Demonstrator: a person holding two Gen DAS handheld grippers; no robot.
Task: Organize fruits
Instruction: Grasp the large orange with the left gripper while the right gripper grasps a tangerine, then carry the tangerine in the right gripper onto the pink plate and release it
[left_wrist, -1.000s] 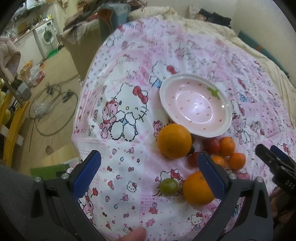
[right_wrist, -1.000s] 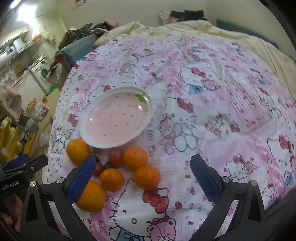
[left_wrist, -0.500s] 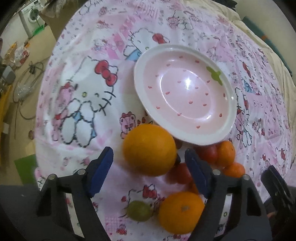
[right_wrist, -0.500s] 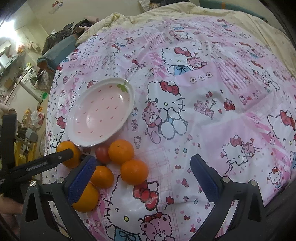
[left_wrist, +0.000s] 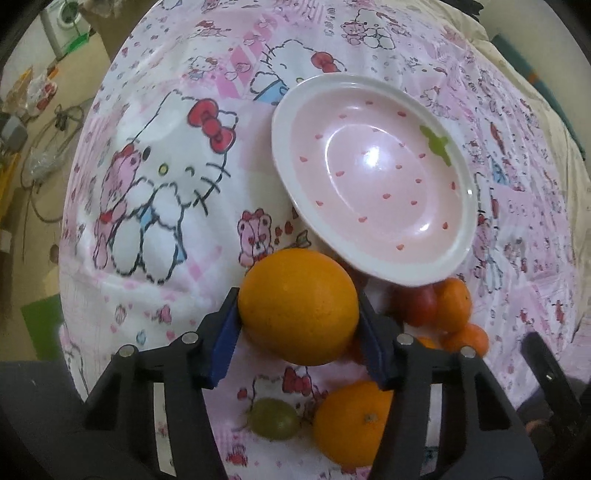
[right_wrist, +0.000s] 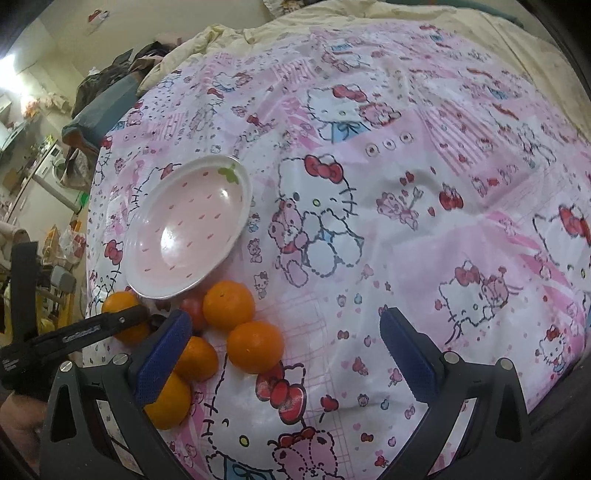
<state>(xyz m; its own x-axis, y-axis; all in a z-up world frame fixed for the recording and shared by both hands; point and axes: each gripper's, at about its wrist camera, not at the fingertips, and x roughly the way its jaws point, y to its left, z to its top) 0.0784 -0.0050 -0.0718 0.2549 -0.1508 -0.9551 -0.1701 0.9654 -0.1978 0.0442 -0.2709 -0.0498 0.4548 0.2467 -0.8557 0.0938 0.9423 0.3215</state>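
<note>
A: Two blue fingers (left_wrist: 225, 332) of the left gripper (left_wrist: 297, 332) were clamped on the large orange (left_wrist: 298, 305), one pad on each flank. Did the grip look complete?

B: It did. The jaws had just been closing, and in the left wrist view both pads pressed the peel. The orange sat on the Hello Kitty bedspread (left_wrist: 155, 177), just beside the near rim of the strawberry-patterned plate (left_wrist: 288, 122), which held nothing.

A: And a second earlier?

B: The jaws stood wide and higher above the bed, with the orange well ahead of them. Half a second back they straddled it without touching. Now they gripped it, so I judged the first fruit ready to be lifted into the plate.

A: The other gripper?

B: The right gripper (right_wrist: 288, 354) hung with its fingers spread wide, nothing between them, close over the small mandarins (right_wrist: 255, 350). It had tipped nearer the cluster than before.

A: What else remained on the bed?

B: A second orange (left_wrist: 352, 424), a green grape (left_wrist: 275, 419) and a red tomato (left_wrist: 417, 304) lay near the plate, none moved yet.
</note>
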